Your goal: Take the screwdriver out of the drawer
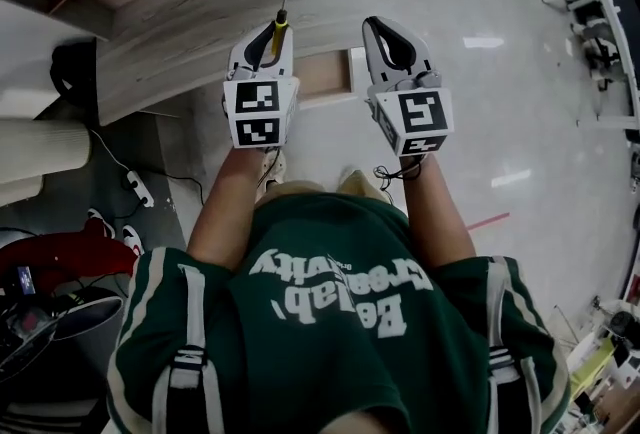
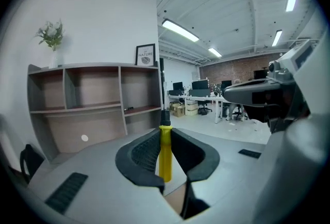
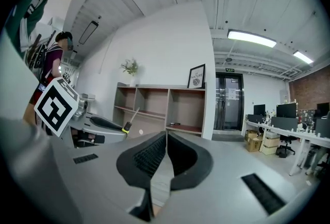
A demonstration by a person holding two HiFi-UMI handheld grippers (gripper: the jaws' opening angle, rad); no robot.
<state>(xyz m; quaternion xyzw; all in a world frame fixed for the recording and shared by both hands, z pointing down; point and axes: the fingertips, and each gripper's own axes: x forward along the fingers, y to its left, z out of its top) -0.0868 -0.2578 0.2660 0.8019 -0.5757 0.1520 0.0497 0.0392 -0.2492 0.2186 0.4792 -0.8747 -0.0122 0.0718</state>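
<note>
The left gripper [image 2: 165, 134] has its jaws closed on the yellow handle of the screwdriver [image 2: 165, 152], the pads pressing it from both sides; the handle stands upright between them in the left gripper view, and its black collar and thin shaft stick out past the jaw tips; the tool is held up in the air, clear of any surface; the right gripper [image 3: 166, 136] is level with it, just beside it on the person's right, with its jaws brought together at the tips and nothing between them; in the head view both grippers sit in front of the person's chest, marker cubes facing the camera; below and between them lies a pale wooden box shape that looks like the open drawer [image 1: 326, 76], though the view is too dim to be sure; beyond the jaws stands a wooden shelving unit [image 2: 93, 96] against a white wall; a potted plant [image 2: 51, 35] and a framed picture [image 2: 146, 55] sit on top of it; desks with monitors [image 2: 200, 85] are well apart, further back.
</note>
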